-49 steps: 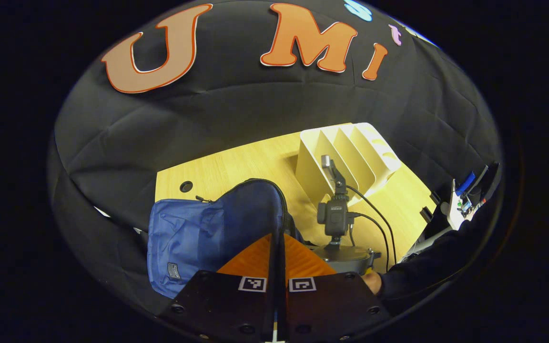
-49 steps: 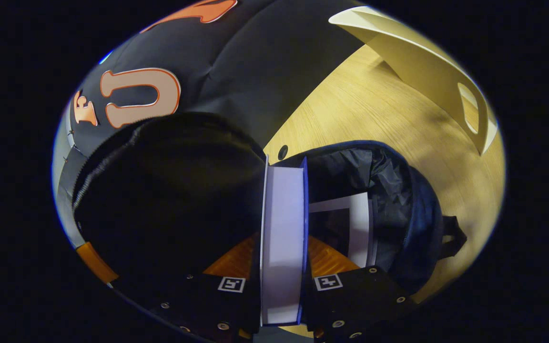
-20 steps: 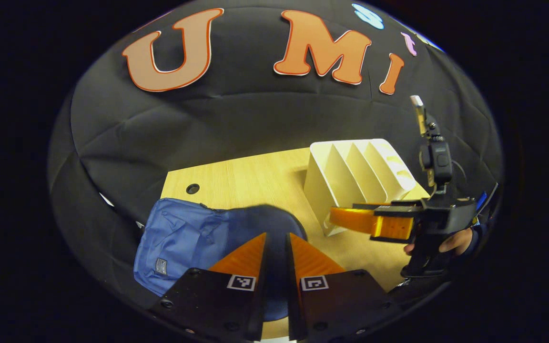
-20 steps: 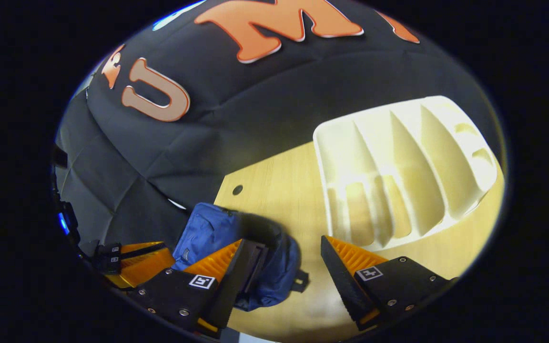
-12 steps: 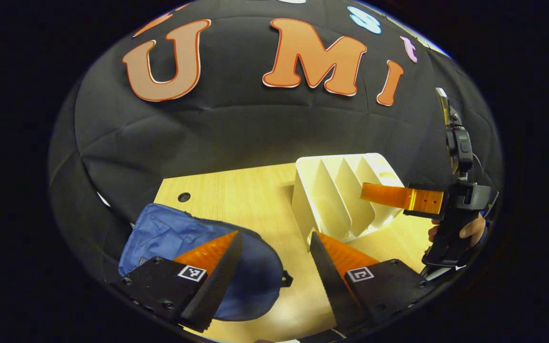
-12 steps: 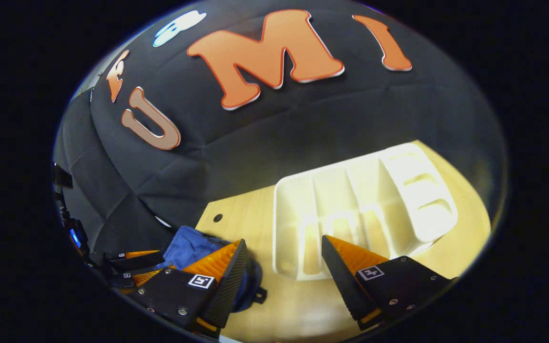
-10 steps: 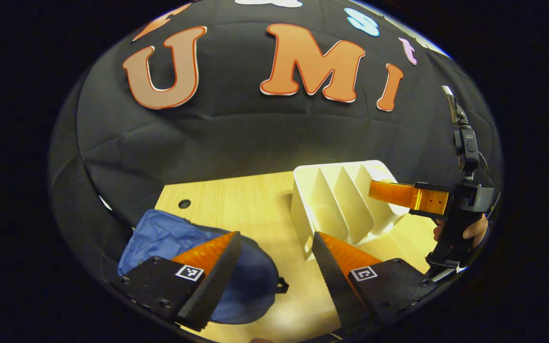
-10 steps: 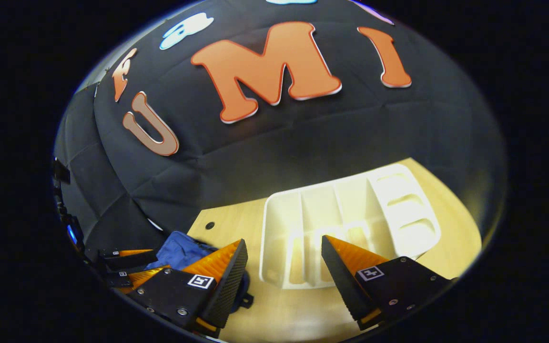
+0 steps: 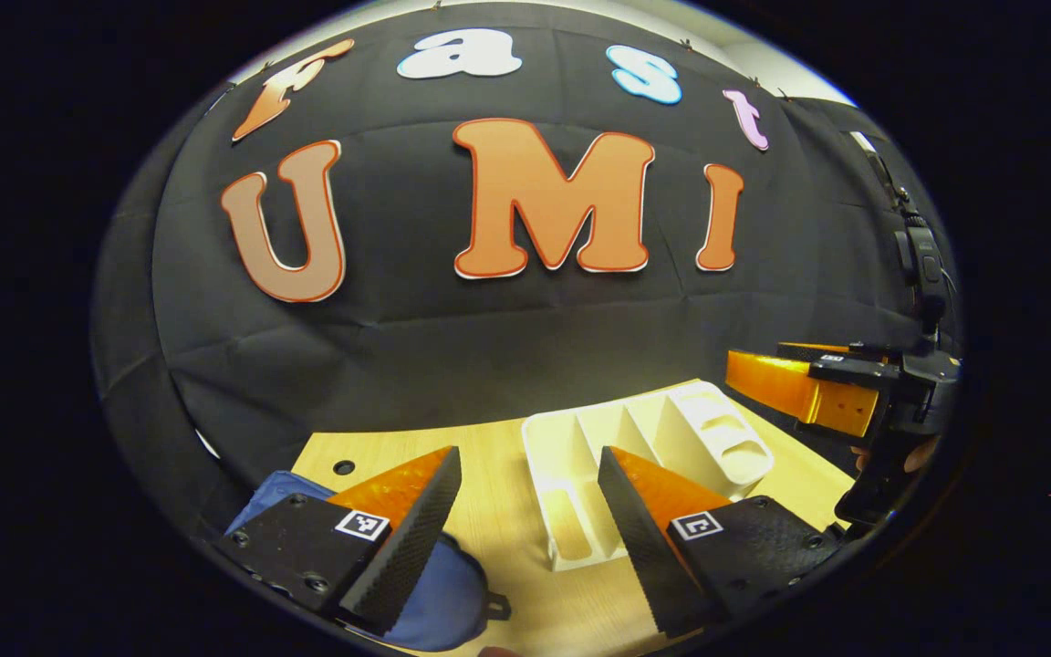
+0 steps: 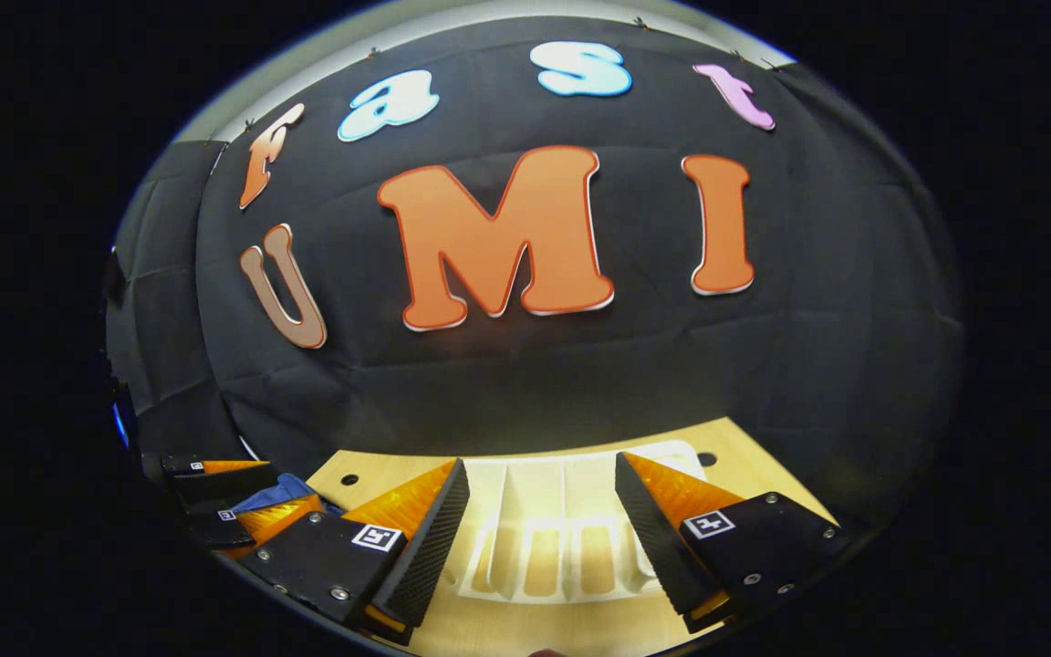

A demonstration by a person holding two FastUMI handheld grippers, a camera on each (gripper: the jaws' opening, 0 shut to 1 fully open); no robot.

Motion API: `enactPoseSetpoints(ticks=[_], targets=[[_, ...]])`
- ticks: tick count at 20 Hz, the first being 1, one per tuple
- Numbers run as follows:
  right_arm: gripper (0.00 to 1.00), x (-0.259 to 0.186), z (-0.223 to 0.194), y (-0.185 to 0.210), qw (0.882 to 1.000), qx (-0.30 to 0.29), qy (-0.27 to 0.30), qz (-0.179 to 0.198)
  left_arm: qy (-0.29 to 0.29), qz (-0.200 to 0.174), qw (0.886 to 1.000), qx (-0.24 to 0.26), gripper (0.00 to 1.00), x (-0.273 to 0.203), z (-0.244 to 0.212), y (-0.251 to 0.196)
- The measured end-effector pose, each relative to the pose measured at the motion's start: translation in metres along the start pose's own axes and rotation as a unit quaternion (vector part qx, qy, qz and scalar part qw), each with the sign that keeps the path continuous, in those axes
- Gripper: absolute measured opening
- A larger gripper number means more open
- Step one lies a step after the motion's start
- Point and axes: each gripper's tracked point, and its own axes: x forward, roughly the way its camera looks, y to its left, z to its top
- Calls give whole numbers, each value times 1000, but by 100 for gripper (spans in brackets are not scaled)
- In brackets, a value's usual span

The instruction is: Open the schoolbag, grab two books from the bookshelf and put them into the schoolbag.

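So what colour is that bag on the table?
Blue. The bag shows best in the left gripper view, low on the wooden table.

The wooden table (image 9: 498,511) is carrying the white bookshelf (image 9: 644,456), with the blue schoolbag (image 9: 439,593) lying left of the bookshelf.

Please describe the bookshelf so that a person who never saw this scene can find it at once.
Look at the wooden table in front of the black cloth wall. The bookshelf stands on it, to the right of the blue schoolbag. It is the cream-white rack split by upright dividers into slots, with no books visible in them.
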Motion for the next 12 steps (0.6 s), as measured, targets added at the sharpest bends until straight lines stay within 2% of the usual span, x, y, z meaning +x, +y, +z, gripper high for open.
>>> enactPoseSetpoints(ticks=[2,3,5,9,10,11,12], targets=[[96,-6,14,-4,1000,-13,-28,-2,-24,2,1000,-1,96,-2,11,-10],[96,-9,20,-5,999,-19,-42,-3,-40,7,999,-1,99,-3,18,-13],[96,-15,30,-9,997,-29,-64,-11,-70,28,997,1,95,-6,32,-16],[96,-24,39,-7,994,-45,-96,-16,-105,53,993,-29,95,-17,40,-23],[96,-27,40,-6,993,-50,-104,-16,-112,58,991,-34,99,-19,42,-21],[96,-29,42,-4,992,-55,-113,-15,-120,57,991,-34,95,-20,46,-22],[96,-31,43,-4,991,-62,-120,-17,-127,60,990,-32,95,-20,49,-22]])
